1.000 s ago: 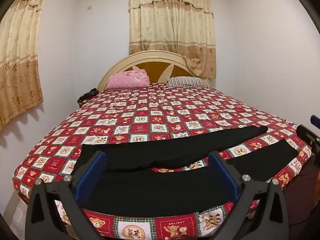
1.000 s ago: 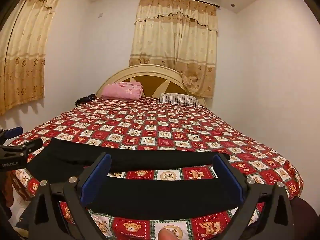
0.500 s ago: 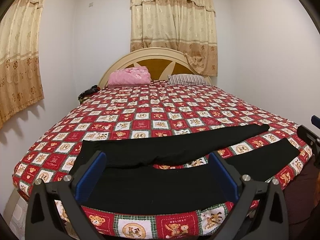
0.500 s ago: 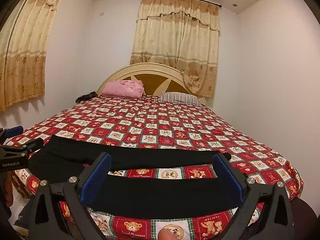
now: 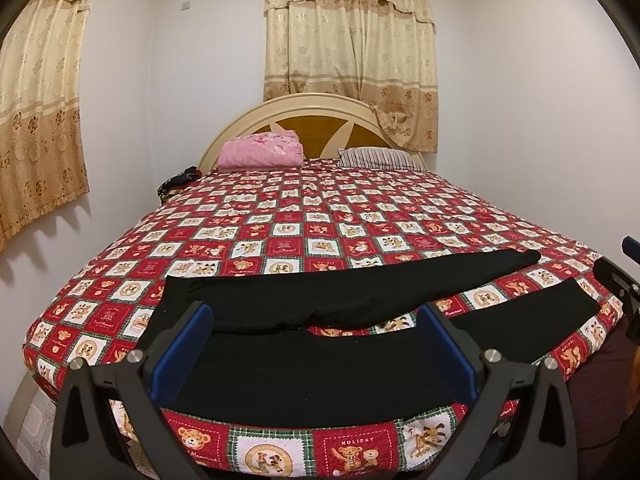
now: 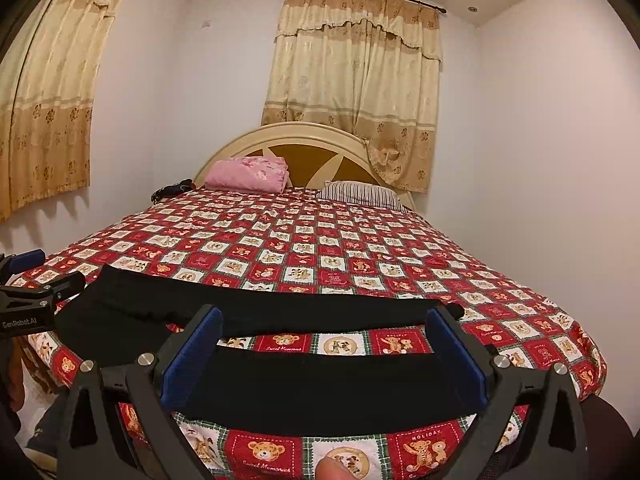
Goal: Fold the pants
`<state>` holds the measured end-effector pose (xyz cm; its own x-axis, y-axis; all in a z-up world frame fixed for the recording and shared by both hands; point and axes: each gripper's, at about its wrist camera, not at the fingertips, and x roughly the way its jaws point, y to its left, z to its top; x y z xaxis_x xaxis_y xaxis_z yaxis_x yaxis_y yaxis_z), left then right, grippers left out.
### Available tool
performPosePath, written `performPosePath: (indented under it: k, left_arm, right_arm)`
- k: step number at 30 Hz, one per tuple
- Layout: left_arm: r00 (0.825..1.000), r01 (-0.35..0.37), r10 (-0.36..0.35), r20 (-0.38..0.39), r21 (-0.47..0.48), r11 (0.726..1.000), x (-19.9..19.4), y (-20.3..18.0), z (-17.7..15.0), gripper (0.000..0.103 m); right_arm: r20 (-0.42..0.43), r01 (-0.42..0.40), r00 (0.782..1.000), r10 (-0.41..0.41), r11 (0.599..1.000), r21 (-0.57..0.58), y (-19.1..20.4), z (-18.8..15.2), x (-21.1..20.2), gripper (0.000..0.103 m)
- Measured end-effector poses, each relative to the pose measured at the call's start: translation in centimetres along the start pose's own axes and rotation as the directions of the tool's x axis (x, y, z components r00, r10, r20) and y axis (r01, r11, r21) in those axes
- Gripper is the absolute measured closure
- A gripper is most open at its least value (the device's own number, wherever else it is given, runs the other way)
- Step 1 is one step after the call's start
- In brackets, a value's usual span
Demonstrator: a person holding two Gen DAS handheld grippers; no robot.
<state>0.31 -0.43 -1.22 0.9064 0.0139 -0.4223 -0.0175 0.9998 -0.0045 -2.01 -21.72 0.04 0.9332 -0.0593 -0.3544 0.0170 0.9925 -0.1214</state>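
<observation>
Black pants lie flat across the near end of the bed, waist to the left, two legs spread apart to the right; they also show in the right wrist view. My left gripper is open and empty, held over the waist end. My right gripper is open and empty, held over the near leg. The left gripper shows at the left edge of the right wrist view. The right gripper shows at the right edge of the left wrist view.
The bed has a red checked teddy-bear cover. A pink folded blanket and a striped pillow lie by the headboard. Dark items sit at the bed's far left. Walls and curtains surround the bed.
Both grippers have tilted or risen slightly, so the bed and pants sit a little lower in view. The pants have not moved and both grippers stay open.
</observation>
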Motion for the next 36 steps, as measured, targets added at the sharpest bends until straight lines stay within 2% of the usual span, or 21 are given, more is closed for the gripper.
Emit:
performPosePath:
  k: [36]
  left_arm:
    - [1.0, -0.003, 0.002, -0.016, -0.018, 1.0, 0.4, 1.8, -0.5, 0.0]
  right_arm:
    - [-0.023, -0.004, 1.0, 0.004, 1.0, -0.024, 0.5, -0.5, 0.8, 0.001]
